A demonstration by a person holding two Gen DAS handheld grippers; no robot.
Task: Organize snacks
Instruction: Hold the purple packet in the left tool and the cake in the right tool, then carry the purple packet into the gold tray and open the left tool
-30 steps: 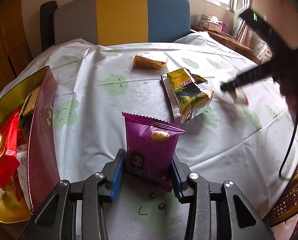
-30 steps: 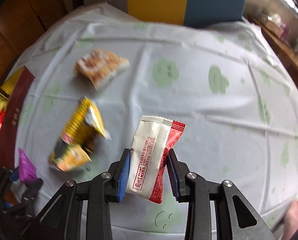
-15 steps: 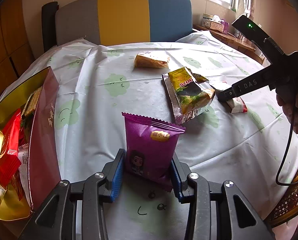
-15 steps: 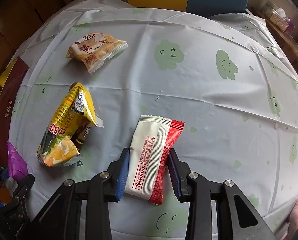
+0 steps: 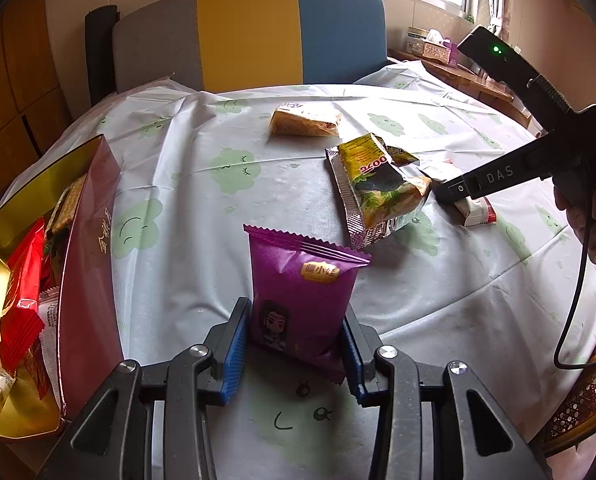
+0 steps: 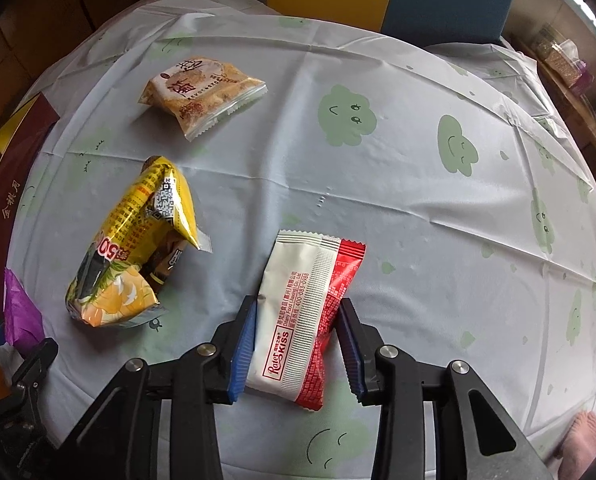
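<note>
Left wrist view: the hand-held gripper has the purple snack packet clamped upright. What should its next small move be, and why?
Probably swing the left hand-held gripper left toward the open box. Its pads already press both sides of the purple packet, and the box, with other snacks inside, stands close by on that side.

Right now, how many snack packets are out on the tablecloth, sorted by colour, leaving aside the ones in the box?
Purple packet: 1
Yellow packet: 1
White and red packet: 1
Tan and clear packet: 1
Total: 4
</note>
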